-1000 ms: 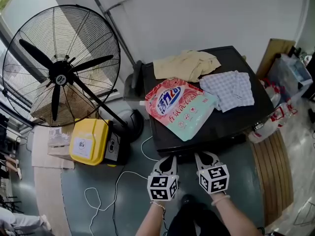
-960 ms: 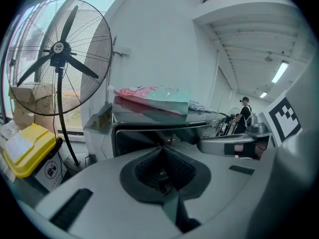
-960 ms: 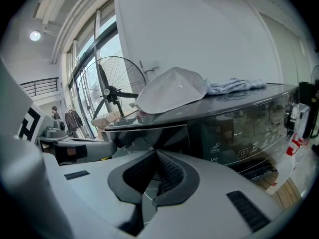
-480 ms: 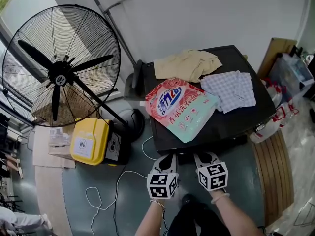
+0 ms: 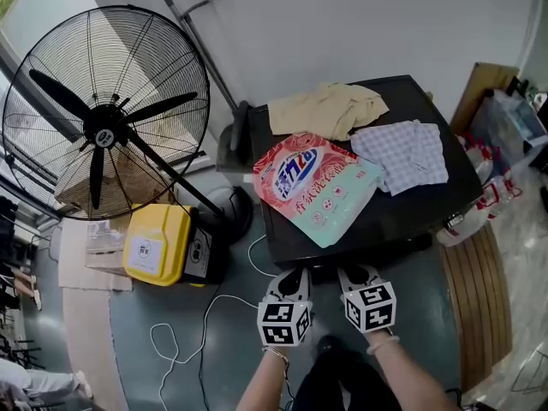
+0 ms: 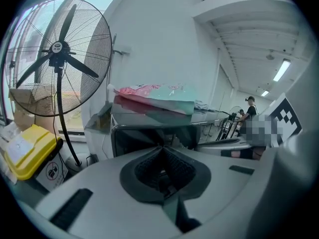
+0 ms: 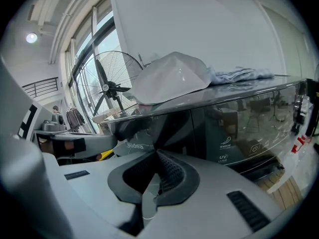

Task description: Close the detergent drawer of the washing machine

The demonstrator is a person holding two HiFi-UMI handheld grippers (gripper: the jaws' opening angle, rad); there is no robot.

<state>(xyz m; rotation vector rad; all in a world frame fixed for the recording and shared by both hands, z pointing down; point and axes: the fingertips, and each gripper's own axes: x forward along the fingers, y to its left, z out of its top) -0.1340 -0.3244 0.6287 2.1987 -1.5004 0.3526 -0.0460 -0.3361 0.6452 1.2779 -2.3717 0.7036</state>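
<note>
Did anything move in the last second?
Nothing visibly changed. The left gripper and right gripper stay shut and empty in front of the washing machine. The detergent bag, beige cloth and checked cloth lie on it as before.

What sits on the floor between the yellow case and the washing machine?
The fan's round black base, visible in the head view.

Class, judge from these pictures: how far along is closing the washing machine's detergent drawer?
Done: the left gripper and right gripper sit shut and empty at the front edge of the washing machine. In hand: nothing; contact with the front panel isn't clear. Left: the drawer can't be seen as open or flush, so the closing push is unconfirmed.
</note>
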